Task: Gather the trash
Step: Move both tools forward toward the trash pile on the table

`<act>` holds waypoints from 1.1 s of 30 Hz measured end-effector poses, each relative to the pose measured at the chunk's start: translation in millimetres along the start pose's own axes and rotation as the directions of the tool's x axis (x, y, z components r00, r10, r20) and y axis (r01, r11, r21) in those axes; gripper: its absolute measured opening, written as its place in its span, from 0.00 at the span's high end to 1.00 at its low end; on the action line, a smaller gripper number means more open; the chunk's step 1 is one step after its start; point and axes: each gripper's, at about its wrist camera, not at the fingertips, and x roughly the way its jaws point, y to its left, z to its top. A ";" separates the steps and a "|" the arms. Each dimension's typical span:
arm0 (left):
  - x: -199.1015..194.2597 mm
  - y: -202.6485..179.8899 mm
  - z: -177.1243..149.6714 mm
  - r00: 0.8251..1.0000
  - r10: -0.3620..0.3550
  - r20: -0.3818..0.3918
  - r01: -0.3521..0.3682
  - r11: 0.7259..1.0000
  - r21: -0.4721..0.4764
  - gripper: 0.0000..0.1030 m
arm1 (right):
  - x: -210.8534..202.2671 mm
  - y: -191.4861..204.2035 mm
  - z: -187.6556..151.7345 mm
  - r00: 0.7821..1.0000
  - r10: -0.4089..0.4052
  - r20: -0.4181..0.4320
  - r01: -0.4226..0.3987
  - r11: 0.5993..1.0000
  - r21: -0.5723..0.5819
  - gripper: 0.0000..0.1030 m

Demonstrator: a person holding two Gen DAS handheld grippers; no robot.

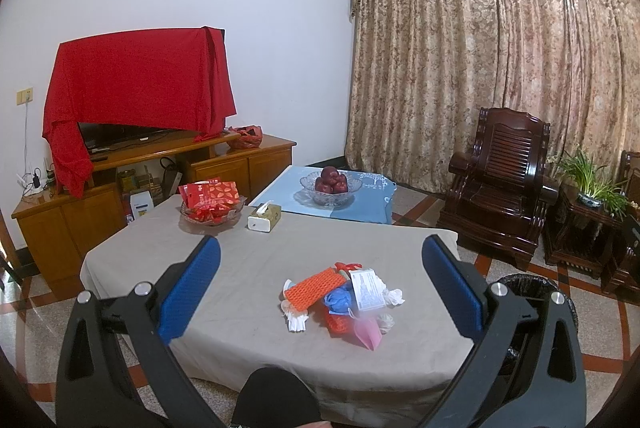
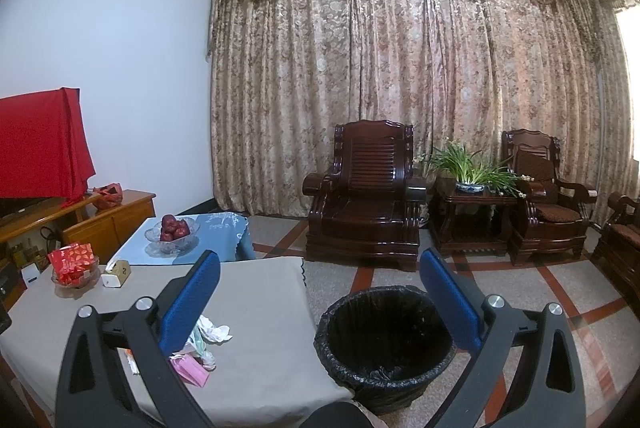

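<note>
A pile of trash [image 1: 340, 302] lies on the grey-covered table [image 1: 248, 260]: an orange foam net [image 1: 314, 288], a white printed label [image 1: 366, 288], a blue wad, crumpled white paper and a pink wrapper [image 1: 366, 332]. My left gripper [image 1: 320, 292] is open and empty, held above the table with the pile between its blue fingers. My right gripper [image 2: 320, 300] is open and empty above a black-lined trash bin [image 2: 384, 344] on the floor beside the table's right edge. Part of the pile [image 2: 200, 352] shows behind its left finger.
On the table's far side stand a glass dish of red packets [image 1: 212, 203] and a tissue box [image 1: 264, 218]. A bowl of apples [image 1: 331, 187] sits on a blue-covered table. Dark wooden armchairs [image 2: 364, 195], a plant stand [image 2: 472, 211] and a TV cabinet [image 1: 120, 187] ring the room.
</note>
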 end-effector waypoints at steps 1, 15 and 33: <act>0.3 0.6 0.0 1.000 0.000 0.000 0.000 1.000 -0.001 0.05 | -0.1 0.1 -0.6 1.000 0.000 -0.001 0.000 1.000 0.000 0.06; 53.8 28.9 -43.1 0.988 0.058 -0.140 -0.054 0.998 0.030 0.05 | 43.4 24.7 -22.0 0.986 0.105 -0.126 -0.111 0.993 -0.036 0.06; 159.8 58.5 -86.9 0.936 0.078 -0.345 -0.077 0.997 0.015 0.05 | 148.1 143.7 -92.7 0.859 0.328 -0.394 -0.403 0.907 -0.123 0.06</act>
